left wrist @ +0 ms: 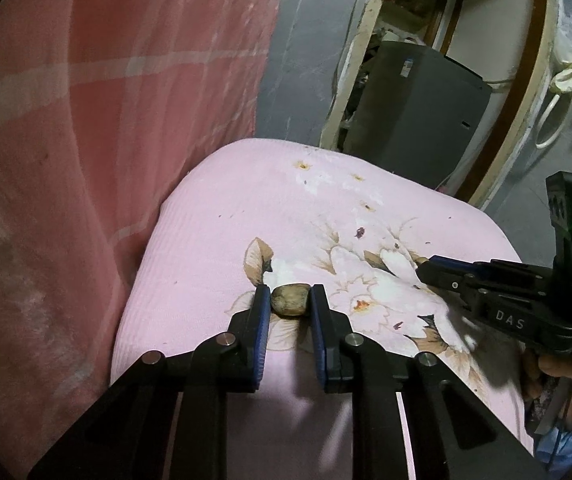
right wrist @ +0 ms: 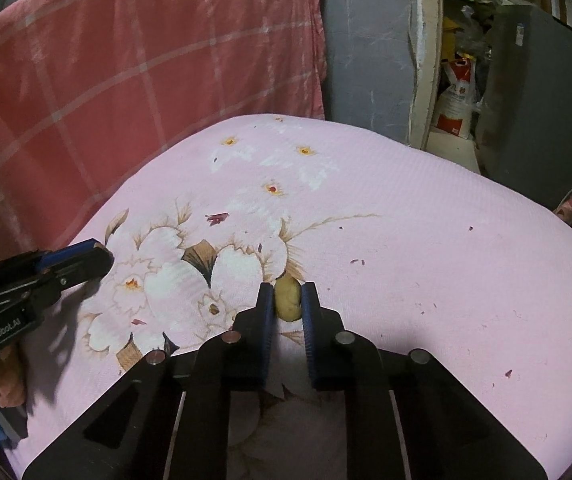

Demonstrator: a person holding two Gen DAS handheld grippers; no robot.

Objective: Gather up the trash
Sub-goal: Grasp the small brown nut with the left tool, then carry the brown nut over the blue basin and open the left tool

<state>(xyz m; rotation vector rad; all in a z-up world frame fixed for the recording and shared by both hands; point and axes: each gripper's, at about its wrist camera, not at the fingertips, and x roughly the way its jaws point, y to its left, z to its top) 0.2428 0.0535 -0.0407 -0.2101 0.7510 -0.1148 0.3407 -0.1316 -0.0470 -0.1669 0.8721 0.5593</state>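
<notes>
The left tool pinches a brown scrap and the right tool a yellowish lump, one piece each so both clear together. Both bits still rest on the pink cushion, near its printed flowers, probably about to be lifted.
</notes>
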